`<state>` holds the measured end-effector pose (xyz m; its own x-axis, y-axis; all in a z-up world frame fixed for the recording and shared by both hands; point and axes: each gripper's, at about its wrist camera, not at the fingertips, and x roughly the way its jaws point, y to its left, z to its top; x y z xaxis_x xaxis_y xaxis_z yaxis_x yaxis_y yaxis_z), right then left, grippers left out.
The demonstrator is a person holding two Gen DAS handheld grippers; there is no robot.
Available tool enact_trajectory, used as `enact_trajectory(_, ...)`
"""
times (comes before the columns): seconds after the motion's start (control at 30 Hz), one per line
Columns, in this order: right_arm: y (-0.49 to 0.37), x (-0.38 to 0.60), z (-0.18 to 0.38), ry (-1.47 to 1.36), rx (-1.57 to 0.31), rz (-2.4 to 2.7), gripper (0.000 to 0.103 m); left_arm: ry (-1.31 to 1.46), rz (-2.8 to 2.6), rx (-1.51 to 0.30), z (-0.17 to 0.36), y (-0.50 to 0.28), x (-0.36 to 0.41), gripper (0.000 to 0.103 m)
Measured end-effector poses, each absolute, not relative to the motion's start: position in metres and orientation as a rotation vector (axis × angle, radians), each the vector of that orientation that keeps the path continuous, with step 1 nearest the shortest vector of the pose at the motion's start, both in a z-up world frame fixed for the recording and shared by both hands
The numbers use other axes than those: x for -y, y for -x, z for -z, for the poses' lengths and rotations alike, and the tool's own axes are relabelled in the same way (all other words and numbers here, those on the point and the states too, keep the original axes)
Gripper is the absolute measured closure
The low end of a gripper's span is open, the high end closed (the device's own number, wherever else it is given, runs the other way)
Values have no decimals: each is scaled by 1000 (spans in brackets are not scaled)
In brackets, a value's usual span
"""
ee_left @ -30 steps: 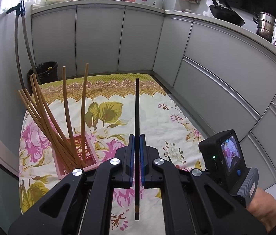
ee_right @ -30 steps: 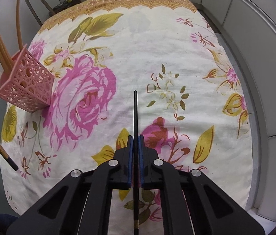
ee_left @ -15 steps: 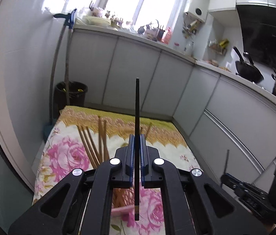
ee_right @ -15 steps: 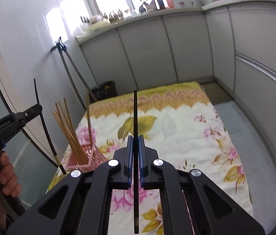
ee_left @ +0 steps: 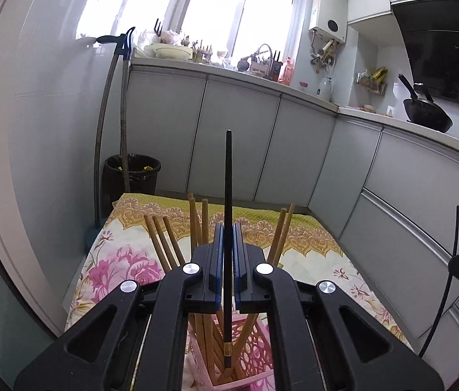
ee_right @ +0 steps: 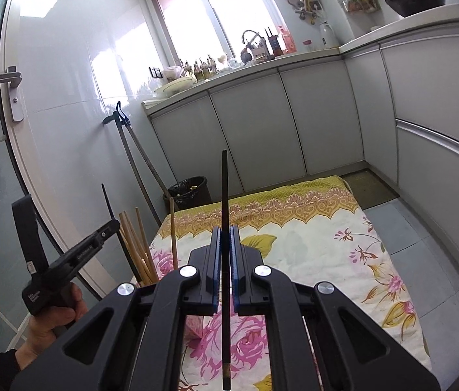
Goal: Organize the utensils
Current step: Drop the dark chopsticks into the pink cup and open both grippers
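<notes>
Over pink lattice holder (ee_left: 249, 352): left gripper (ee_left: 228, 260) clamped tight on black chopstick (ee_left: 228, 228), lower tip poised at holder mouth among wooden chopsticks (ee_left: 196, 221). Second ago holder sat off left; now directly beneath, so drop-in looks next. Right gripper (ee_right: 226, 260) pinches second black chopstick (ee_right: 224, 228), raised from cloth (ee_right: 310, 241) since earlier.

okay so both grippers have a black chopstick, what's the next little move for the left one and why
Probably lower the left gripper straight down, then let go. It is shut on a black chopstick whose lower end already hangs over the pink holder among the wooden chopsticks. The right gripper is shut on its own chopstick, off to the side of the holder.
</notes>
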<state>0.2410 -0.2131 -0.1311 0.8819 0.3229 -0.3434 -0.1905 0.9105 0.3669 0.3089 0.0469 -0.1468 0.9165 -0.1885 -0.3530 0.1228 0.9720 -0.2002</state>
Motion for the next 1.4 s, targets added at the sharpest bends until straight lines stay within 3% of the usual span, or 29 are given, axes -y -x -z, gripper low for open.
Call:
enact_trajectory(0.3, -246, 204, 135, -335, -408, -293, 98, 90, 182, -503, 173, -319, -38, 97)
enact_trajectory(0.43, -248, 198, 135, -334, -404, -303, 98, 137, 183, -500, 162, -312, -52, 80)
enact_trajectory(0.73, -266, 179, 141, -407, -419, -324, 98, 203, 28, -670, 134, -296, -74, 66)
enact_trajectory(1.0, -289, 149, 134, -430, -370, -294, 98, 227, -55, -793, 151, -303, -98, 61)
enact_trajectory(1.4, -330, 85, 153, -300, -289, -284, 98, 255, -81, -784, 148, -299, -117, 57)
